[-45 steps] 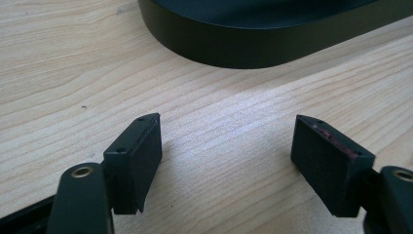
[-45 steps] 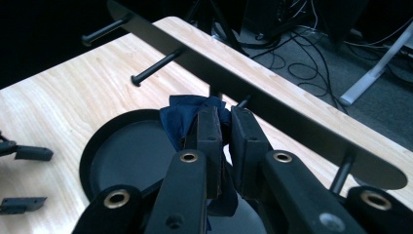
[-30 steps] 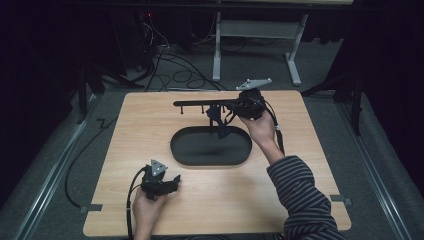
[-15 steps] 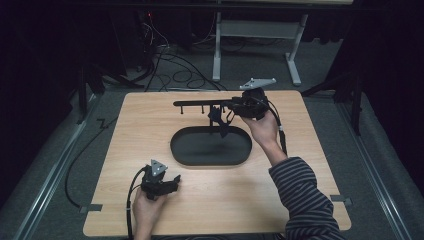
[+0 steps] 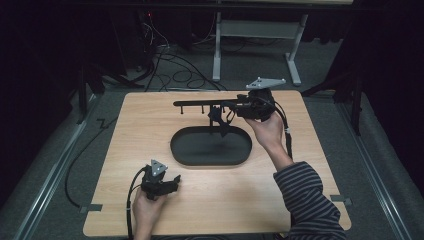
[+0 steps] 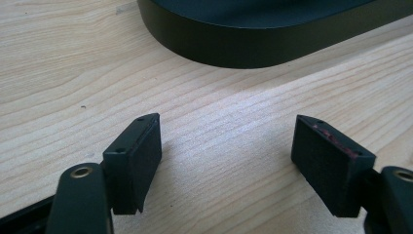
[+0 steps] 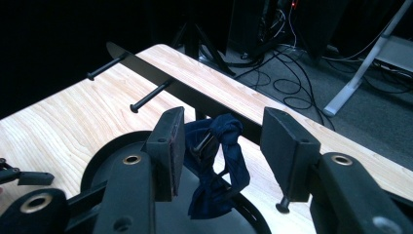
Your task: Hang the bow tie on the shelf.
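Right gripper point(image 7: 221, 146) spread wide, a dark blue cloth point(image 7: 216, 165) hanging off the rack's peg point(image 7: 203, 142) between its fingers. Left gripper point(image 6: 226, 161) gapes over bare table point(image 6: 219, 122), black oval base point(image 6: 253, 34) just ahead.

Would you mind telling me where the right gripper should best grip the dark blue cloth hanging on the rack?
Probably the knotted loop at the top of the blue cloth, where it drapes over a peg. The right gripper, jaws open, already straddles it from the peg-tip side, so it could close there and slide the cloth off.
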